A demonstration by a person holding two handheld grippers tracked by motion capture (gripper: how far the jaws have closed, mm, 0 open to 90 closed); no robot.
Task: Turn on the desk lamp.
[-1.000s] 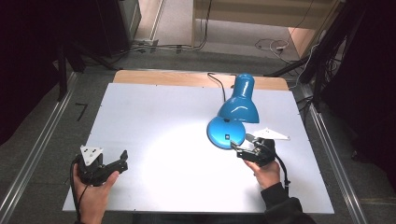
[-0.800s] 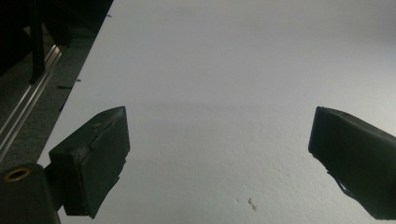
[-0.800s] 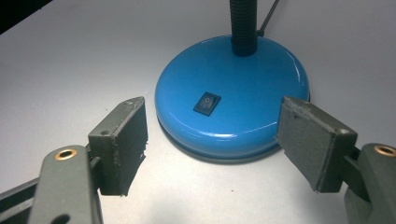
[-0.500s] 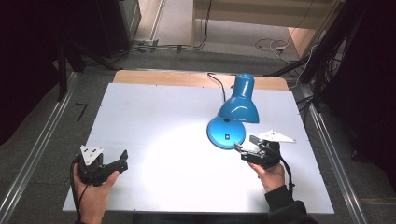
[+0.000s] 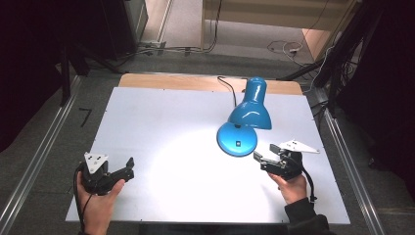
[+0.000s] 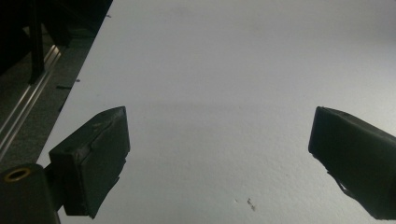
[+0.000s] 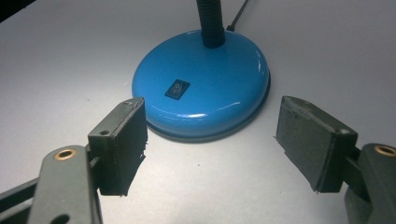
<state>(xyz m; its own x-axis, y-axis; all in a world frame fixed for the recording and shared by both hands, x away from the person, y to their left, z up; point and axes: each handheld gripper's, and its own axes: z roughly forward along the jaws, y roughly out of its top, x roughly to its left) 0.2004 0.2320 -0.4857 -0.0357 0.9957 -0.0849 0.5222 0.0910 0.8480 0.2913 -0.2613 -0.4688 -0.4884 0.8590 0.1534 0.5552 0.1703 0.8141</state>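
A blue desk lamp (image 5: 250, 110) stands at the right of the white table (image 5: 161, 127), its shade bent over its round base (image 5: 237, 139). It is lit and throws a bright patch on the table. In the right gripper view the base (image 7: 205, 84) lies just beyond the jaws, with a black rocker switch (image 7: 177, 88) on top and a black gooseneck (image 7: 208, 21) rising from it. My right gripper (image 5: 264, 157) is open, a little to the right of the base and clear of it. My left gripper (image 5: 128, 168) is open near the front left corner, nothing between its jaws.
The lamp's black cord (image 5: 227, 88) runs off the table's far edge over a wooden strip (image 5: 171, 81). Metal rails (image 5: 41, 152) flank the table on both sides. The left table edge (image 6: 74, 93) drops to a dark floor.
My right gripper has drawn back from the lamp base toward the front right. The left gripper has stayed in place.
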